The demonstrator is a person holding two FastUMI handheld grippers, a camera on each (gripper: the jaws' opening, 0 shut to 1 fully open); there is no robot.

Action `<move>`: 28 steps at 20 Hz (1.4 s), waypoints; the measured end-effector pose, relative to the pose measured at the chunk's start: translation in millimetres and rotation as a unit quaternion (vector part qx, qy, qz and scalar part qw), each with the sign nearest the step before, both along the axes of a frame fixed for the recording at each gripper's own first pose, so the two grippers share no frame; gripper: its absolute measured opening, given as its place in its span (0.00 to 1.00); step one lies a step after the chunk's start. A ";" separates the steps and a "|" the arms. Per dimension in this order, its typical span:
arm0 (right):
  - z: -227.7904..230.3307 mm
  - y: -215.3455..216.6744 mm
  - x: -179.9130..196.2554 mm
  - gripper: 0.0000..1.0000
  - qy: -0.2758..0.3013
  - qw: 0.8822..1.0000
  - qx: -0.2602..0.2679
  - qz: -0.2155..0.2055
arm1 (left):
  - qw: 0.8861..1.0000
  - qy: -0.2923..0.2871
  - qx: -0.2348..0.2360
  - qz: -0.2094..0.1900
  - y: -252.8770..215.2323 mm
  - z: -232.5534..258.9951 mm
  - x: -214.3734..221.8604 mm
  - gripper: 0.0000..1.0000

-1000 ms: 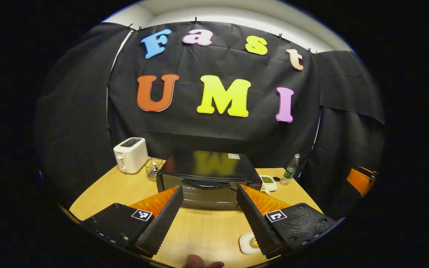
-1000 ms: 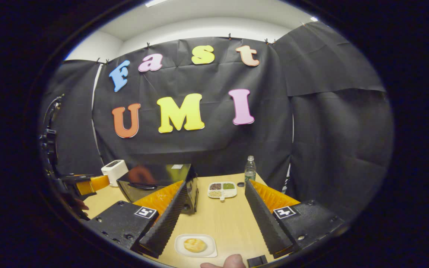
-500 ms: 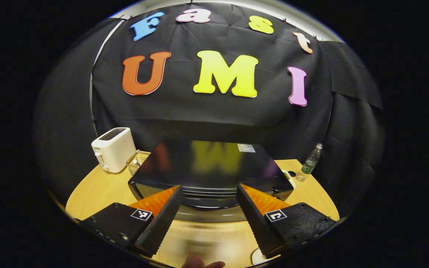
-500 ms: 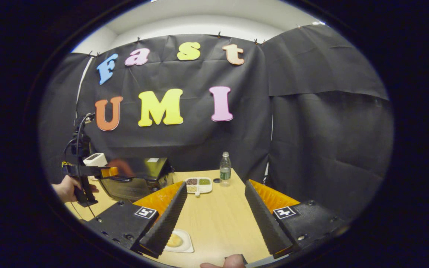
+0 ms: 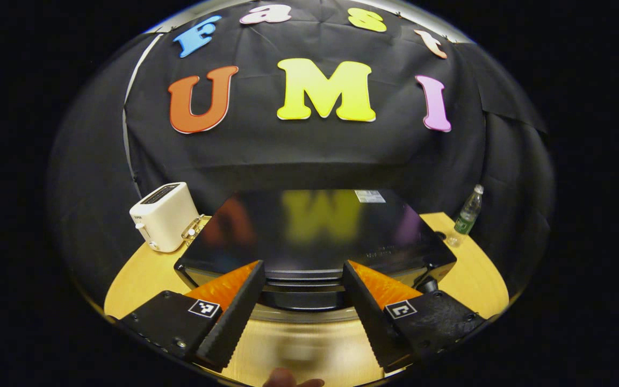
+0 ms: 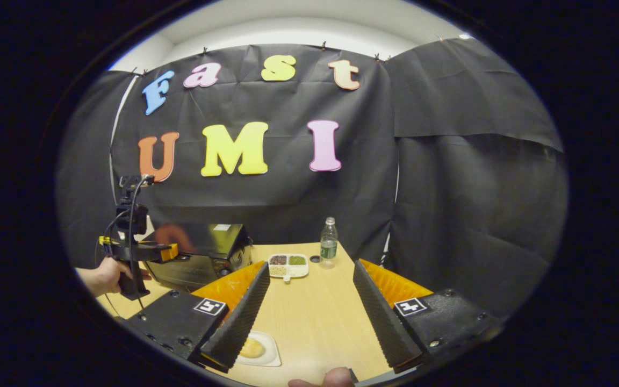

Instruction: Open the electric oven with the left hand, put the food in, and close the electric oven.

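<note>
Two wide-open fingers of the left hand-held gripper (image 5: 301,301) frame the oven (image 5: 315,236) handle (image 5: 301,293) on the desk (image 5: 465,269). Door probably stiff, glossy; grasp the bar centrally. Right hand-held gripper (image 6: 309,317), also wide, hovers beside the food (image 6: 251,348).

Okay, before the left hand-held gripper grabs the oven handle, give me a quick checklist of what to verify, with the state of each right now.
1. Left hand-held gripper open wide enough for the handle: ok, jaws spread.
2. Lined up with the oven handle: ok, the handle sits between the fingers in the left gripper view.
3. Fingers pressing on the handle: not ok, no grip yet.
4. Electric oven door shut, ready to pull: ok, it looks closed.
5. Food waiting on its small white plate on the table: ok, close to the open right hand-held gripper.
6. Room in front for the door to swing down: cannot tell.
</note>
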State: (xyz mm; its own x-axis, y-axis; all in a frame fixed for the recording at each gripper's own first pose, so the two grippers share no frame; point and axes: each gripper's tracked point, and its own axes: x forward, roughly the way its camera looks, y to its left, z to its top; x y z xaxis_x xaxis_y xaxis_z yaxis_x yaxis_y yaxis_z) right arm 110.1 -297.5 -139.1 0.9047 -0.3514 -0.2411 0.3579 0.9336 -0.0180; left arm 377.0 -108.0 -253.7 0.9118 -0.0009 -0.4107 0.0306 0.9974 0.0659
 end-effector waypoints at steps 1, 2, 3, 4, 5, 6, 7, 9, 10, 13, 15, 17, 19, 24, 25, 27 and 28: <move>-1.2 3.1 1.1 0.99 0.001 1.000 0.002 0.002 | 1.000 0.005 0.000 -0.001 1.5 -1.7 -0.6 0.96; -1.9 5.2 1.1 0.99 0.001 1.000 0.005 0.003 | 1.000 0.010 -0.005 -0.002 0.9 -3.8 -4.1 0.96; -2.2 6.8 1.5 0.99 0.001 1.000 0.007 0.003 | 1.000 0.020 -0.008 -0.002 1.4 -6.6 -7.8 0.97; -1.9 8.5 1.6 0.99 -0.001 1.000 0.009 0.003 | 0.999 0.033 -0.009 -0.003 1.1 -11.2 -15.4 0.97; -1.6 9.8 1.6 0.99 -0.003 1.000 0.011 0.003 | 0.998 0.060 -0.013 -0.005 0.8 -25.1 -27.2 0.97; -2.7 11.3 0.3 0.99 -0.003 1.000 0.013 0.003 | 0.996 0.088 -0.020 -0.002 0.1 -41.8 -44.0 0.96; -3.4 12.7 -1.2 0.99 -0.003 1.000 0.014 0.003 | 0.994 0.107 -0.028 0.001 1.4 -56.5 -60.4 0.96; -5.2 13.5 -6.0 0.99 -0.001 1.000 0.015 0.001 | 0.990 0.132 -0.045 0.006 1.0 -80.6 -85.8 0.85; -8.1 14.4 -8.2 0.99 0.001 1.000 0.015 0.001 | 0.989 0.141 -0.047 0.005 -0.8 -89.9 -96.8 0.85; -17.9 17.9 -16.4 0.99 0.017 1.000 0.012 0.002 | 0.987 0.156 -0.041 -0.004 -1.1 -110.8 -116.7 0.95; -19.6 20.4 -21.7 0.99 0.022 1.000 0.011 0.001 | 0.984 0.172 -0.043 -0.005 2.3 -128.1 -123.2 0.95; -20.2 23.2 -26.4 0.99 0.026 1.000 0.008 0.002 | 0.979 0.197 -0.050 -0.003 1.7 -144.6 -133.4 0.95; -19.6 24.8 -30.0 0.99 0.029 1.000 0.000 0.002 | 0.977 0.209 -0.040 -0.006 1.3 -151.9 -140.8 0.95; -30.1 34.7 -37.5 0.99 0.046 0.999 0.001 0.010 | 0.980 0.200 -0.025 -0.010 3.5 -157.0 -140.2 0.96; -32.3 38.3 -39.2 0.99 0.050 0.999 0.001 0.014 | 0.980 0.200 -0.017 -0.012 2.4 -159.3 -140.7 0.96; -33.9 45.1 -40.7 0.99 0.055 0.998 -0.002 0.024 | 0.983 0.185 -0.011 -0.015 3.6 -154.2 -138.7 0.95; -34.3 47.0 -41.3 0.99 0.056 0.998 -0.002 0.028 | 0.984 0.178 -0.014 -0.012 3.9 -150.6 -139.0 0.94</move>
